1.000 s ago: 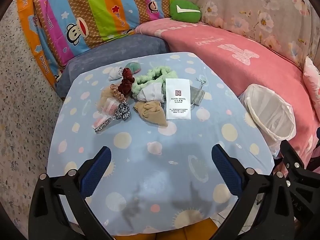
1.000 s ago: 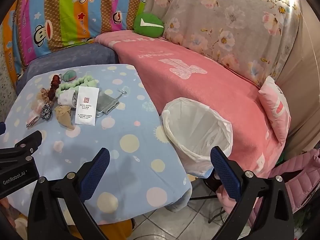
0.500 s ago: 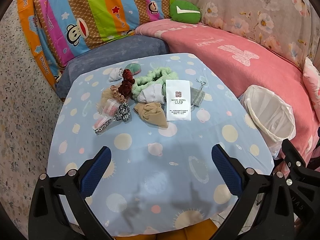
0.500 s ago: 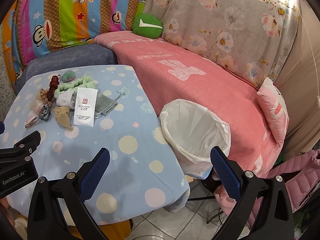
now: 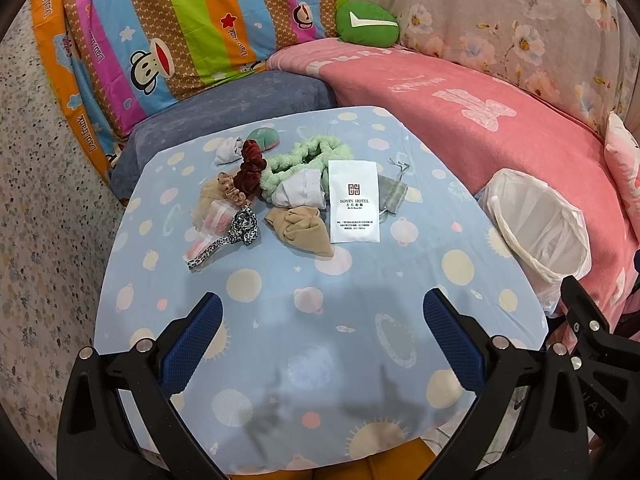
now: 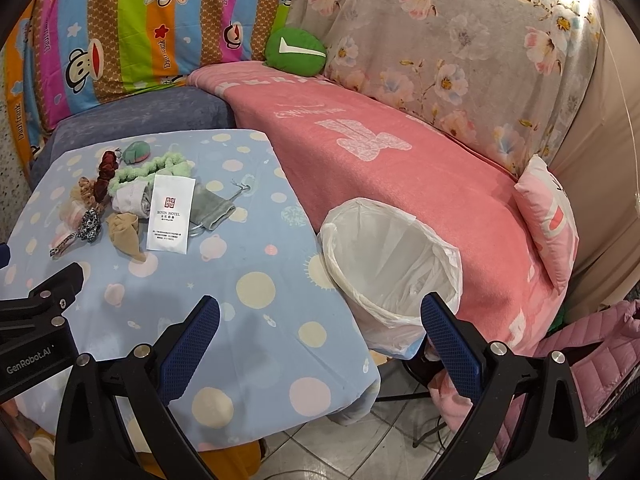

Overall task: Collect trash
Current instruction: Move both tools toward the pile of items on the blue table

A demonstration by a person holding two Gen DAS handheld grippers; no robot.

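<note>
A white hotel packet (image 5: 353, 201) (image 6: 171, 213) lies on the blue dotted table cover (image 5: 312, 300) (image 6: 248, 280), beside a heap of small items: a tan cloth (image 5: 300, 230), a leopard-print hair band (image 5: 234, 236), a dark red scrunchie (image 5: 250, 174), a green fluffy band (image 5: 298, 162) and a grey pouch (image 5: 390, 196) (image 6: 210, 210). A white-lined bin (image 5: 536, 236) (image 6: 390, 264) stands at the table's right edge. My left gripper (image 5: 320, 332) hangs open over the near table. My right gripper (image 6: 320, 332) is open too, near the table's right corner and the bin.
A pink blanket (image 6: 380, 148) covers the sofa behind the bin, with a green cushion (image 5: 366, 24) and a striped cartoon cover (image 5: 180, 28) at the back. A pink pillow (image 6: 552, 216) lies to the right. Tiled floor (image 6: 360, 452) shows below the table corner.
Both views have shifted slightly; the heap sits a little lower in the left wrist view. Nothing on the table has moved, and both grippers stay open.
</note>
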